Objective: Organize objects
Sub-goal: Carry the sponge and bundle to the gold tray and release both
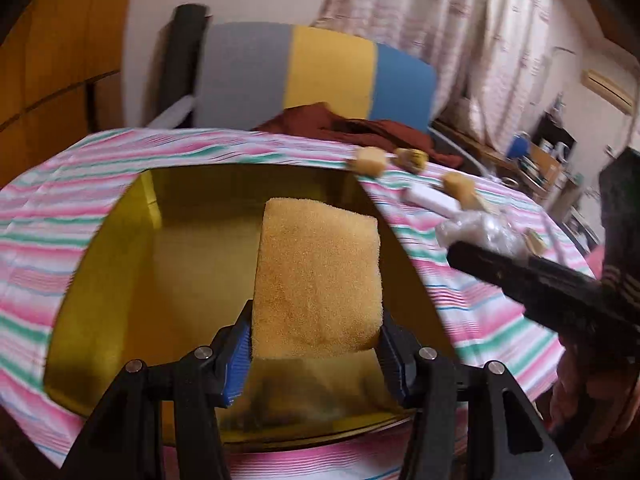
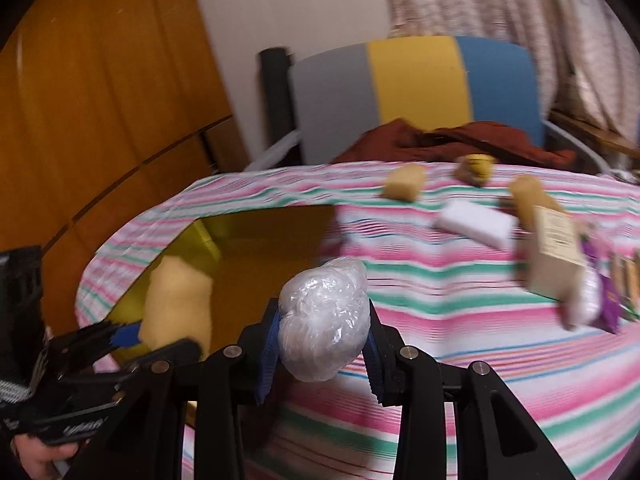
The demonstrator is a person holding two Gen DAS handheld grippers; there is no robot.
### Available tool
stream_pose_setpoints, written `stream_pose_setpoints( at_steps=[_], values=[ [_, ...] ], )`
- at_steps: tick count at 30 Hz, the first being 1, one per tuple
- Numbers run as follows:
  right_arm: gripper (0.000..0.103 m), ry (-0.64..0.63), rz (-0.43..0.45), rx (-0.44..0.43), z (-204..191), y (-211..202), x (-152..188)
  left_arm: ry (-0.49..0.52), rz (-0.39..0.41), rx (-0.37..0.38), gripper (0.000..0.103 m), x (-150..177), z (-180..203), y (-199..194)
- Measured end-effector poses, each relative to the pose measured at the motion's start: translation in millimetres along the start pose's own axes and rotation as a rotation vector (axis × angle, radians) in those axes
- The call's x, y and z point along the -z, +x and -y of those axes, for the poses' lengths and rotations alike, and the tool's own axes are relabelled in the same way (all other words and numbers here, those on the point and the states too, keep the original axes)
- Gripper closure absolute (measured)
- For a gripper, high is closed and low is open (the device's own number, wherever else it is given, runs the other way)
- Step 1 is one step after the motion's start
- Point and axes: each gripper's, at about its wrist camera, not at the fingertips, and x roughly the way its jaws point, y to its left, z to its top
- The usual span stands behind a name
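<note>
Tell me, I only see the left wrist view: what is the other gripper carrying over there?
Observer: The right gripper is shut on a wad of clear plastic wrap.
Operator: Anything on the table past it that I can't make out?
Observer: A beige labelled box lies near the right edge.
Operator: And beside that?
Observer: A purple packet, right against the box.
Operator: How does my sponge look from there?
Observer: The yellow sponge sits in the left gripper, above the yellow box.
</note>
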Motion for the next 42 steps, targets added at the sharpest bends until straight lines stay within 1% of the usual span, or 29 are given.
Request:
stream_pose_setpoints(
  at_steps=[3,6,8,9,10,11,12,13,15,18,23,25,28,31,34,42],
  values=[
    [0.065,-0.027,-0.044,-0.039,-24.4,19.2,1.0,-0.039,-0.019,-0.057,0.048,3.8,-22.8,3.0],
    [0.065,-0.029,-0.084,-0.088,-43.9,39.6,2.6,-0.091,-0.072,-0.096,0.047,8.5,-44.2,13.1],
    [0.064,-0.036,-0.103,-0.118,-54.0,50.0,2.8,-0.135,-0.091,-0.113,0.047,10.9,-56.0,16.1],
    [0.059,-0.041,-0.112,-0.132,-60.0,54.7,3.2,-0.156,-0.095,-0.117,0.046,11.2,-60.8,16.6],
    [0.05,-0.043,-0.115,-0.142,-64.5,57.6,3.6,-0.164,-0.089,-0.123,0.045,10.5,-62.4,15.9],
    [0.044,-0.041,-0.113,-0.154,-68.1,57.8,4.4,-0.172,-0.084,-0.13,0.045,9.9,-63.5,14.6],
    [0.03,-0.034,-0.108,-0.163,-70.3,56.4,5.3,-0.18,-0.077,-0.129,0.045,9.4,-64.1,13.3],
    [0.023,-0.026,-0.098,-0.169,-70.9,53.0,6.7,-0.189,-0.068,-0.126,0.044,8.9,-64.9,11.9],
    [0.023,-0.026,-0.083,-0.176,-70.4,49.8,7.7,-0.213,-0.047,-0.133,0.044,8.9,-67.5,8.5],
    [0.022,-0.024,-0.074,-0.157,-65.2,45.6,9.2,-0.226,-0.045,-0.16,0.042,8.9,-69.1,5.2],
    [0.022,0.04,-0.072,-0.142,-49.7,39.4,12.0,-0.213,-0.037,-0.173,0.034,5.3,-65.9,5.3],
    [0.022,0.054,-0.069,-0.133,-45.5,37.3,13.2,-0.2,-0.019,-0.196,0.034,4.8,-62.6,2.0],
    [0.022,0.069,-0.052,-0.124,-38.4,31.7,12.7,-0.181,0.012,-0.211,0.033,2.7,-58.1,-3.9],
    [0.021,0.077,-0.031,-0.11,-33.6,25.9,12.0,-0.183,0.038,-0.193,0.033,0.2,-52.9,-8.8],
    [0.021,0.089,-0.018,-0.097,-28.5,21.3,11.0,-0.197,0.046,-0.145,0.033,0.5,-46.5,-10.5],
    [0.021,0.122,0.003,-0.067,-15.1,13.6,10.3,-0.136,0.051,-0.085,0.033,0.8,-19.3,-10.3]
  ],
)
